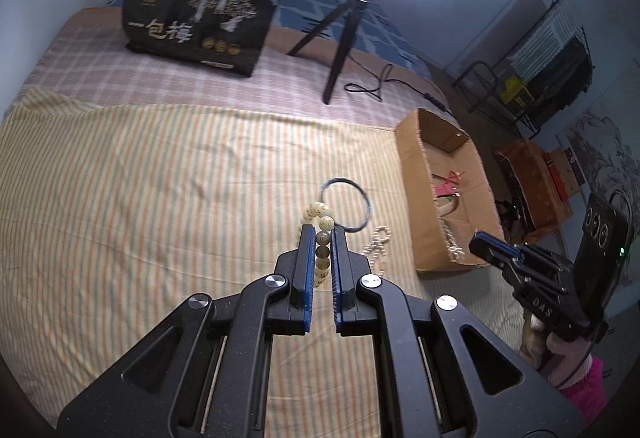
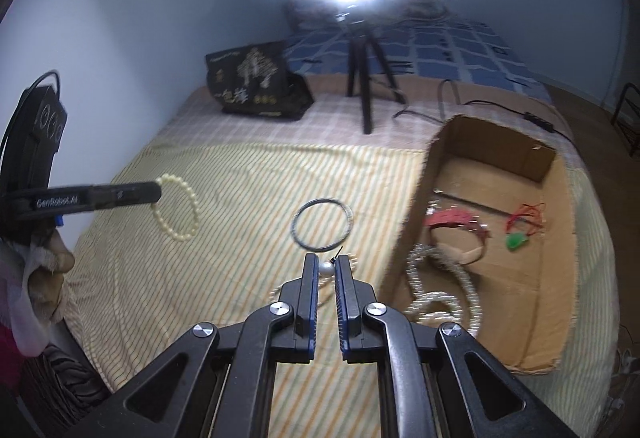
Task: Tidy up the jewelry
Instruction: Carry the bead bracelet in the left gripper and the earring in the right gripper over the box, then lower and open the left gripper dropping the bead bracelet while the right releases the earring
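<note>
Bracelet (image 1: 322, 238) — pale round beads, looped

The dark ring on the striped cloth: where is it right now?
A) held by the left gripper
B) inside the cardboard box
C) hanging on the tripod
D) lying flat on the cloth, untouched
D: the ring lies flat on the cloth, clear of both grippers and outside the box.
</note>
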`<action>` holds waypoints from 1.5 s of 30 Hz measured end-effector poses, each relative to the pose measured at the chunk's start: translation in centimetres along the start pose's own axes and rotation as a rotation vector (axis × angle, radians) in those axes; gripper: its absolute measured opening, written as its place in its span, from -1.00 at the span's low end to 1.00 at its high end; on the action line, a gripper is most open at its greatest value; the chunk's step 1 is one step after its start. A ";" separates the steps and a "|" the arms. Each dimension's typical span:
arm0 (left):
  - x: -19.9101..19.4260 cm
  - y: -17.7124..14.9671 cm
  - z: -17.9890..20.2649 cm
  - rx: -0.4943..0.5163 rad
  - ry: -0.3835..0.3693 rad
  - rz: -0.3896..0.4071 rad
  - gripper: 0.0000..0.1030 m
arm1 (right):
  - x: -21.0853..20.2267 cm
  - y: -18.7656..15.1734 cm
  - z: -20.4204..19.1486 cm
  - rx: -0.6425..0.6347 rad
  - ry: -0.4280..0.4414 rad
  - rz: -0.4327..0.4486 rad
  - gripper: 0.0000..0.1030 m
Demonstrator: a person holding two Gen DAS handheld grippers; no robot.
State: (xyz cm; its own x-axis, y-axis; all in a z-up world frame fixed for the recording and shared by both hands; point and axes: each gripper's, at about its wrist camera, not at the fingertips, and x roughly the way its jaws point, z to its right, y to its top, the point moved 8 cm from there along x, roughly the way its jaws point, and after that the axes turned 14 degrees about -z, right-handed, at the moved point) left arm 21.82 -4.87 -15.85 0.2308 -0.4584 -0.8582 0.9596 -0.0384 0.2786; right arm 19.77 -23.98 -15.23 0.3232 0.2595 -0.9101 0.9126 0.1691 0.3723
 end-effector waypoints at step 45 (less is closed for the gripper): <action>9.6 1.4 18.3 0.260 -0.095 -0.102 -0.90 | -1.5 0.2 15.0 0.262 -0.074 0.014 -0.88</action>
State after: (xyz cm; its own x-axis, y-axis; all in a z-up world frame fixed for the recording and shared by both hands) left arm 22.47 -25.57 -15.75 0.1069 -0.5213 -0.8467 0.9011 -0.3091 0.3041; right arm 23.23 -38.60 -16.56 0.3448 0.1887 -0.9195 0.9385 -0.0879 0.3338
